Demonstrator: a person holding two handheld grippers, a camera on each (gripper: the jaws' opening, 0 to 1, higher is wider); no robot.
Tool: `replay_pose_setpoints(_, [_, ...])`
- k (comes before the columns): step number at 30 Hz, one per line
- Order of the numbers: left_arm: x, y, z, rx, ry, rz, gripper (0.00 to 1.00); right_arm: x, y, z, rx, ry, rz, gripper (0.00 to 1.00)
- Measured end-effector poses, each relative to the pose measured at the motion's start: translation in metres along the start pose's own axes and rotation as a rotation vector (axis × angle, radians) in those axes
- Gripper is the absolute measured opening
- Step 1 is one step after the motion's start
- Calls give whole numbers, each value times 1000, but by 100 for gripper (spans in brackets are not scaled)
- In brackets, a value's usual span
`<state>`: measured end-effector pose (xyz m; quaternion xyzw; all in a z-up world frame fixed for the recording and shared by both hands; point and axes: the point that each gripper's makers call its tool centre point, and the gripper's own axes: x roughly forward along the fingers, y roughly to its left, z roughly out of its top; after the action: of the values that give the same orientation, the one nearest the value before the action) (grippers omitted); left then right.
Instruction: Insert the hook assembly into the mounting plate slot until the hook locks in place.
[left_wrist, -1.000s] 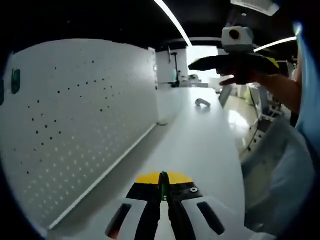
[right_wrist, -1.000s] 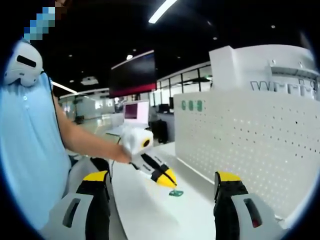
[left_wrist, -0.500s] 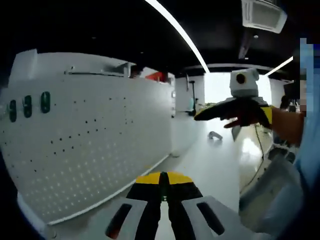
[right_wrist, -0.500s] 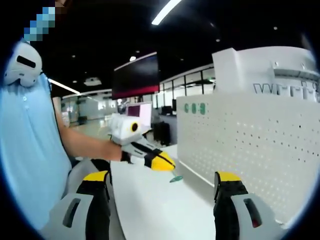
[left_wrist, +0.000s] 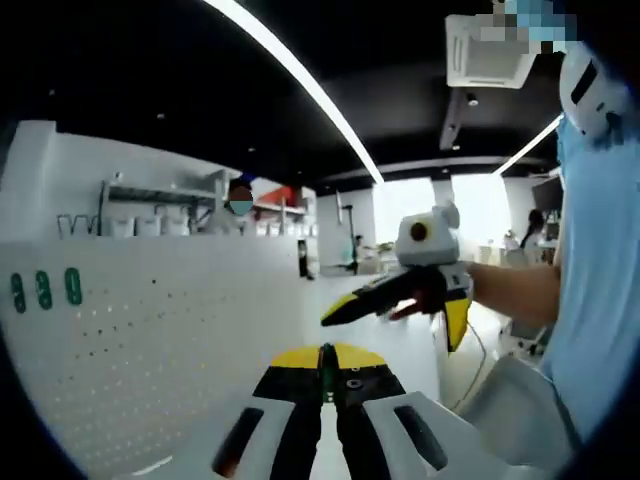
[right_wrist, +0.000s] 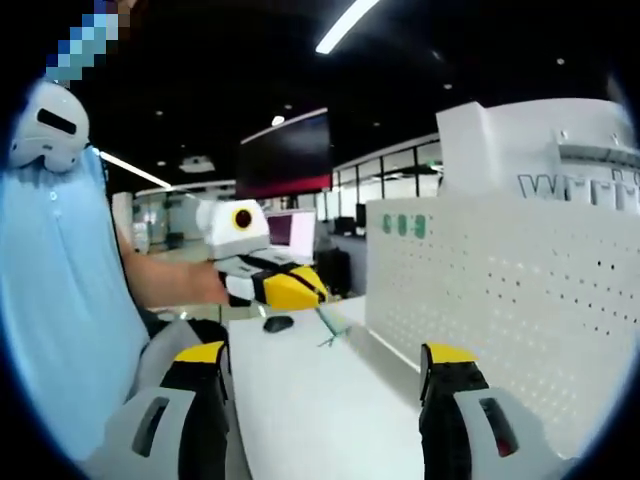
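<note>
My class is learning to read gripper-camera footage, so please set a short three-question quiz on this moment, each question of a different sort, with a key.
1. True or false: the right gripper has its jaws wide apart and holds nothing.
2. What is the left gripper clamped on?
A. a thin green hook
B. a dark mouse
C. nothing
3. Fill in: the three small pieces near the top of the white pegboard are ____ in colour.

Key: 1 true; 2 A; 3 green.
</note>
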<state>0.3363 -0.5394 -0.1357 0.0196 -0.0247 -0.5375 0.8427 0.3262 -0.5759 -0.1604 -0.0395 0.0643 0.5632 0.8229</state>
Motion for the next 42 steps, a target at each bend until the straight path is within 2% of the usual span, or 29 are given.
replay_pose_setpoints(2, [0,-9,10,-18,-38,-40,2,1,2,2,-7,-6,9,74])
replay_pose_setpoints(6, [0,-16,20,-19,-64,-74,2,0,5,7,-5,-33,26,70])
replay_pose_setpoints(12, [1,-26,30,-68,-121,-130,2,-2,14,14,-16,-59,63,58])
replay_pose_setpoints(18, [2,-32,36,-121,-159,-159,2,-4,22,21,0,-96,105,45])
replay_pose_setpoints(26, [2,-41,42,-141,-186,-204,2,-3,34,28,27,-131,163,29])
replay_pose_setpoints(42, [1,-48,45,-159,-206,-243,2,-6,43,33,36,-151,202,16])
